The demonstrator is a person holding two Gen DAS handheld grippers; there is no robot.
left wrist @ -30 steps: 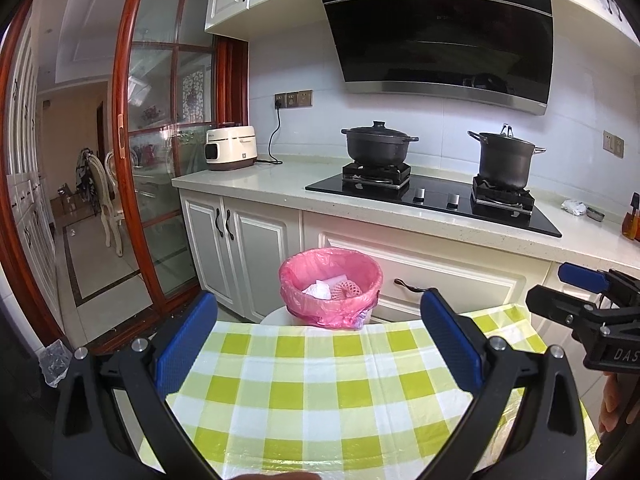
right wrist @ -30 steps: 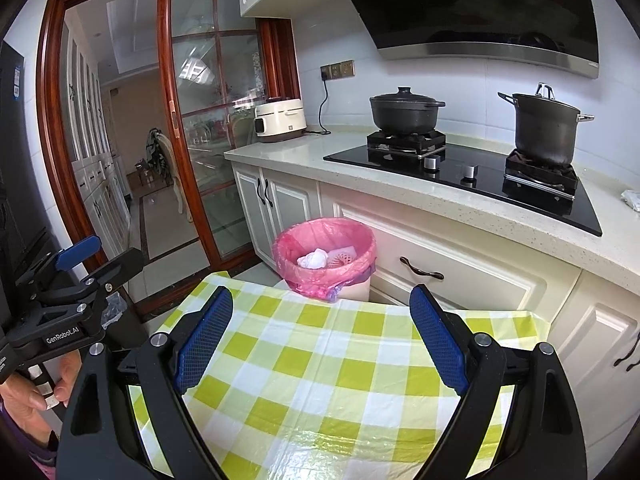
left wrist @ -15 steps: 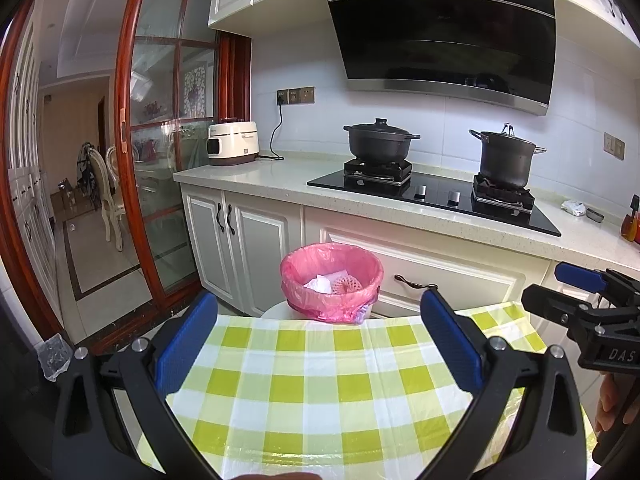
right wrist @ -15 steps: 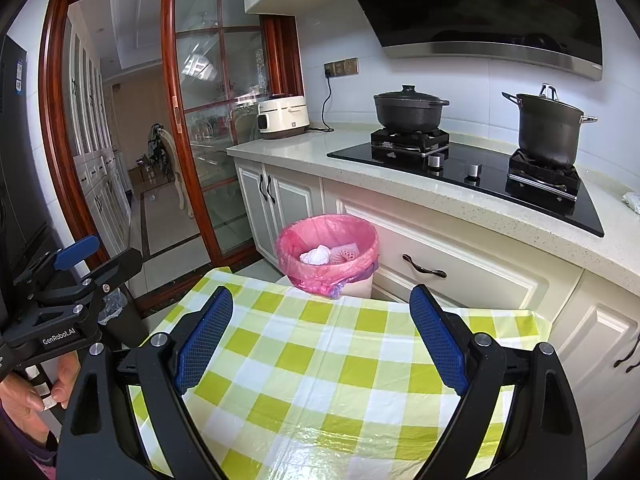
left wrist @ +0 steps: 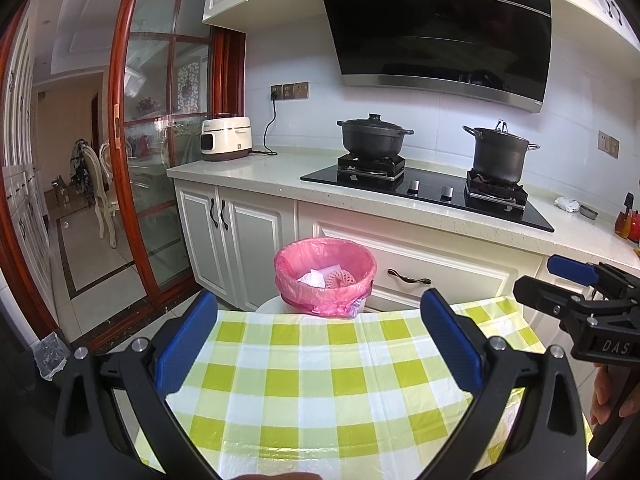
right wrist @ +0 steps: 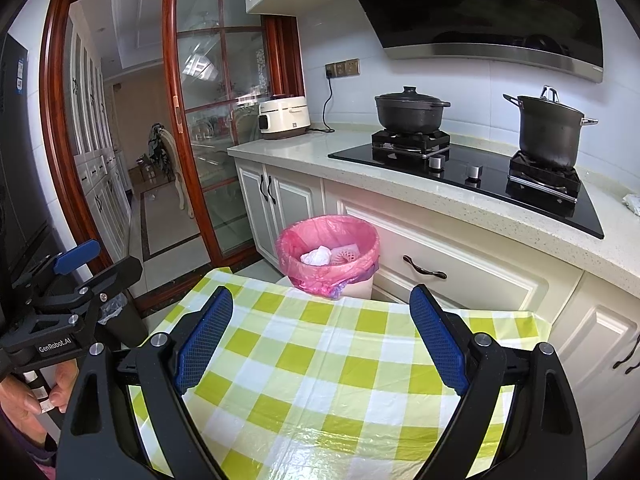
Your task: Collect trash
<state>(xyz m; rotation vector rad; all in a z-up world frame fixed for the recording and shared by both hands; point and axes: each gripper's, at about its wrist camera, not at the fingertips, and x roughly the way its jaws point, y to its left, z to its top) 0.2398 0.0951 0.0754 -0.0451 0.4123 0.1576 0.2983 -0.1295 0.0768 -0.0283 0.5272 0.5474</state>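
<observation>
Both grippers — left gripper [left wrist: 320, 340], right gripper [right wrist: 320, 336] — hover wide open and empty over the checked desk [left wrist: 312, 392], facing the pink-lined bin [left wrist: 325, 276] — likely because no trash remains on it.

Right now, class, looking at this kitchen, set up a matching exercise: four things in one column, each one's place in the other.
Things:
1. bin
2. cooker
3. tall pot
4. crumpled paper

Places:
A. right burner
B. inside the pink bag
C. floor, before the drawer
D. counter, near the glass door

Pairs: 1-C, 2-D, 3-A, 4-B
</observation>
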